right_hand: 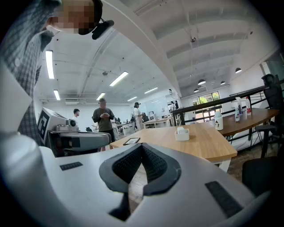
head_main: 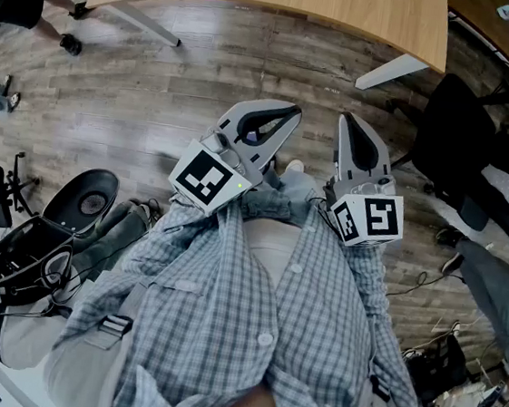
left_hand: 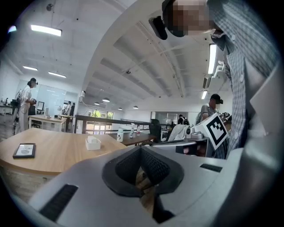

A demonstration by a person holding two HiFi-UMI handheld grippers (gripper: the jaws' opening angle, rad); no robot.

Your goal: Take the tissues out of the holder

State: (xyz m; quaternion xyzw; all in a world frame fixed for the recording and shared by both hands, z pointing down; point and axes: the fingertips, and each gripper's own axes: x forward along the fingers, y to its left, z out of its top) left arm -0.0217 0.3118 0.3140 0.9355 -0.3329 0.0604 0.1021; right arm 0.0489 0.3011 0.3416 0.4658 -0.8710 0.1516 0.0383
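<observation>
Right gripper [right_hand: 142, 150] is pointing toward the table [right_hand: 213, 148], jaws meeting on nothing. Holder [right_hand: 182, 133] is sitting on the tabletop, well apart.

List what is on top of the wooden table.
On the wooden table stand a white tissue holder with tissues in it and a flat dark-framed card. The table's near part is hidden behind the right tongs.

Bright, even glow from ceiling lights [left_hand: 46, 30] (fisheye-bent edges).
</observation>
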